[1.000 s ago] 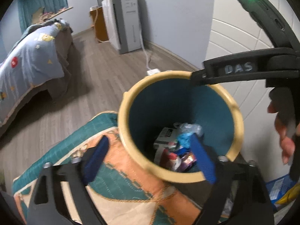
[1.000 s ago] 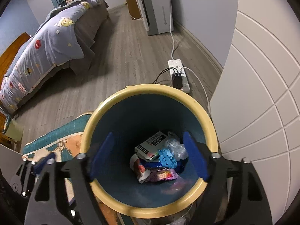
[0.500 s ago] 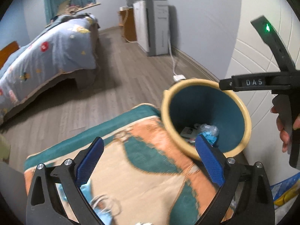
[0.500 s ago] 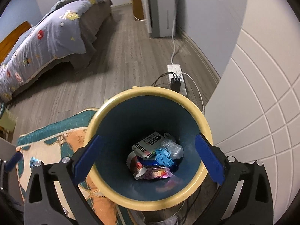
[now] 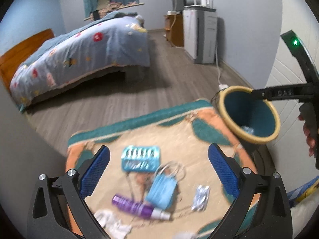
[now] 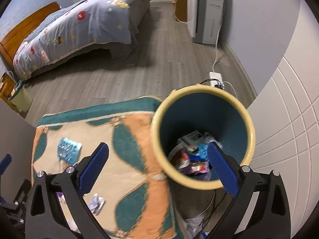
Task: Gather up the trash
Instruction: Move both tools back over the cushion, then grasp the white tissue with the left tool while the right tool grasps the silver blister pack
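Left tongs [image 5: 158, 164] are hanging over the patterned counter [image 5: 179, 135], angled down at it, jaws spread wide with nothing between the blue pads [image 5: 95, 171]. Trash is lying on the counter, blurred. A teal blister pack [image 5: 141, 158] is sitting flat, long axis running left-right in the left view. A blue face mask [image 5: 162, 191] is lying just below it, long axis tilted top-right to bottom-left, its ear loops [image 5: 171, 168] curling toward the pack. A purple bottle [image 5: 137, 207] is lying on its side, long axis running left to right and slightly down, white cap end pointing right, just beside the mask's lower edge. A crumpled foil wrapper [image 5: 200, 198] is lying right of the mask, apart from it. White tissue [image 5: 112, 222] is sitting at the bottom edge, near the bottle's purple end.

The bin [image 5: 257, 137], teal inside with a yellow rim, is standing upright beside the counter's right edge, mouth facing up. In the right view the bin [image 6: 157, 139] is holding a pile of wrappers and a small box [image 6: 192, 139].

Right tongs [image 6: 157, 168] are pointing steeply down, jaws also wide and empty; one pad is over the counter, the other pad [image 6: 222, 171] over the bin's mouth. In the left view a hand [image 5: 309, 131] is gripping the right tool's handle beside the bin. A bed [image 5: 79, 53] is standing across the wood floor [image 5: 119, 99].
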A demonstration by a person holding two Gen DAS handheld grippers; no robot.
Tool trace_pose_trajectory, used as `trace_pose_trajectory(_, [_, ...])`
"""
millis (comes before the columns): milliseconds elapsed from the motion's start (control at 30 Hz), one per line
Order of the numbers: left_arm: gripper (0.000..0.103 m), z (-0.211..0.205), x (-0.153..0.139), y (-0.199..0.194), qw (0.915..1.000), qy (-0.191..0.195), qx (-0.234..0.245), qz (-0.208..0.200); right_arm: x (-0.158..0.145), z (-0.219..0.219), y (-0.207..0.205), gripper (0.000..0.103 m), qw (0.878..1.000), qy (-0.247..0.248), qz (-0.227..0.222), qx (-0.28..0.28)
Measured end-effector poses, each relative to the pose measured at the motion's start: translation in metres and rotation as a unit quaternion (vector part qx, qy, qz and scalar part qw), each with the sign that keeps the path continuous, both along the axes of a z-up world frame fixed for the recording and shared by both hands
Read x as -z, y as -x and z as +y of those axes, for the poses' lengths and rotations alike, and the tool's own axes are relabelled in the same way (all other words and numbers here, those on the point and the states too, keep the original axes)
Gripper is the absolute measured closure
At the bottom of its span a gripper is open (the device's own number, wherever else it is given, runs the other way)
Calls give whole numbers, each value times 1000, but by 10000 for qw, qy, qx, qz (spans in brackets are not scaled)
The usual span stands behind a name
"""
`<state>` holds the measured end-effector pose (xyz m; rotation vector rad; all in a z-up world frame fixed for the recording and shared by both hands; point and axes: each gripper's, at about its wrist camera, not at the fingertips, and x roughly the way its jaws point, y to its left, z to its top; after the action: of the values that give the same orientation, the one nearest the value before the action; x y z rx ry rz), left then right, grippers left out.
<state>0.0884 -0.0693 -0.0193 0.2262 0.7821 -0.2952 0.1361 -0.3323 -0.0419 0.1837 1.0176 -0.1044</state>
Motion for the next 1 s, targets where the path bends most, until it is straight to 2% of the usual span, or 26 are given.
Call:
trace_pose_trajectory(167, [5,29,14,24,9996,37,-182,194,8,40,12,6,9995,-139,170,-221])
trace_pose_trajectory(367, [5,49,53,39,9970,-208,-214,709,32,75,22,6,9978,-184,571,-273])
trace_pose_trajectory(567, [5,47,84,50,9925,-327,64,1175,62,103,32,6,9941,-224,1034,-240])
trace_pose_trajectory(833, [5,35,103,60,9842,-395,444,1668,89,118,34,6,9905,-4,1351,-242])
trace_pose_trajectory(900, [6,34,104,63,9835,-386,467,1704,98,123,35,11,9888,-43,1462,-297])
trace_pose_trajectory(967, [6,35,103,65,9827,-263,472,1772,107,128,34,24,9866,-135,1579,-384])
trace_pose_trajectory(1000, [6,35,103,65,9824,-236,467,1791,111,130,34,26,9853,-212,1647,-411])
